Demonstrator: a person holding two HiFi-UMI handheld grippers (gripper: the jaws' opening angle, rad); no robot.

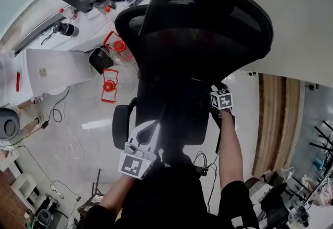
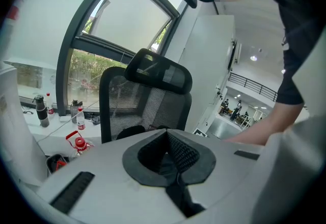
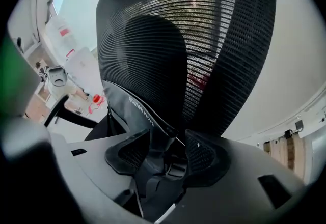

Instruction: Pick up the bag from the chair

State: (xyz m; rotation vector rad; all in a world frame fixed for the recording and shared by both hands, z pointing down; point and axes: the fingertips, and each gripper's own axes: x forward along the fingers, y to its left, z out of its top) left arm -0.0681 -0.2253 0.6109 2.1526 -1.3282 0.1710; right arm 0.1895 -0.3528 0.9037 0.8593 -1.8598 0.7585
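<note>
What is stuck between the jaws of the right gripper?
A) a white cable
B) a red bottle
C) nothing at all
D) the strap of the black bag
D: in the right gripper view, the right gripper has the black bag bunched between its jaws by the strap, in front of the mesh chair.

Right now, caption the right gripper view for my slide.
Right gripper closed on a dark fabric bag that sits against the black mesh office chair backrest.

Office: mesh chair (image 1: 208, 25); desk (image 1: 67, 69)
</note>
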